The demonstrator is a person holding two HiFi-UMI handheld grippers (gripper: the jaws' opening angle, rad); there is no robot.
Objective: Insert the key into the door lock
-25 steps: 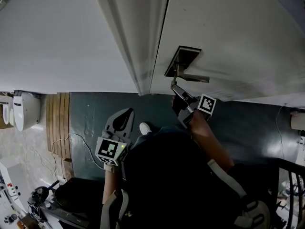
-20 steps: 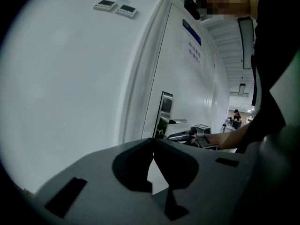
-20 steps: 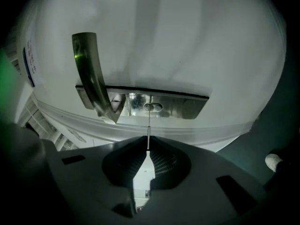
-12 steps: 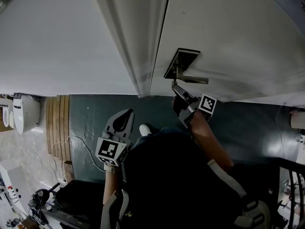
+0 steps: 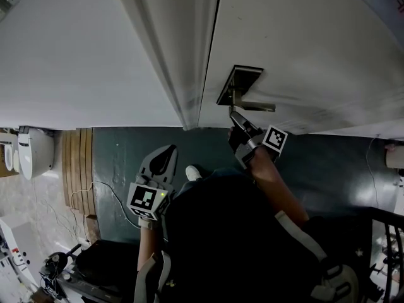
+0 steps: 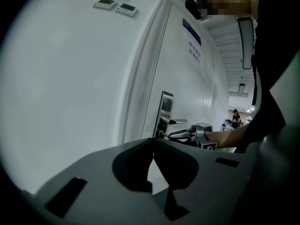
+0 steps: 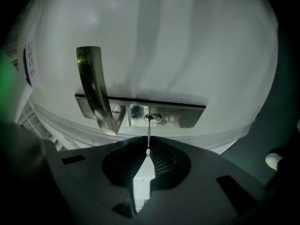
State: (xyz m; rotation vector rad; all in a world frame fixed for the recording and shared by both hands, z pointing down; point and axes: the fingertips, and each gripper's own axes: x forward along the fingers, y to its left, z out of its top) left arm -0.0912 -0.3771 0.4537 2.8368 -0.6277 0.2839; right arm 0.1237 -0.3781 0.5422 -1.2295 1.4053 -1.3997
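Observation:
A metal lock plate point(image 7: 140, 110) with a lever handle point(image 7: 93, 88) sits on the white door point(image 5: 303, 36). My right gripper point(image 7: 147, 150) is shut on a thin key point(image 7: 148, 135). The key's blade reaches straight to the keyhole point(image 7: 151, 118), and its tip is at or just inside the slot. In the head view the right gripper point(image 5: 238, 120) is pressed up just under the lock plate point(image 5: 240, 84). My left gripper point(image 5: 161, 161) hangs low and away from the door, shut with nothing in it. The left gripper view shows the lock plate point(image 6: 166, 108) and the right gripper point(image 6: 183, 135) from the side.
The white door frame point(image 5: 180, 62) runs left of the lock. Below are a dark green floor point(image 5: 126, 156), wooden boards point(image 5: 76, 169), a white fixture point(image 5: 31, 149), a black case point(image 5: 104, 264) and cables. Wall panels point(image 6: 115, 4) and a door sign point(image 6: 194, 50) hang higher up.
Almost nothing: the right gripper stays at the lock with the key at the keyhole, and the head view has drifted slightly. The left gripper has not moved.

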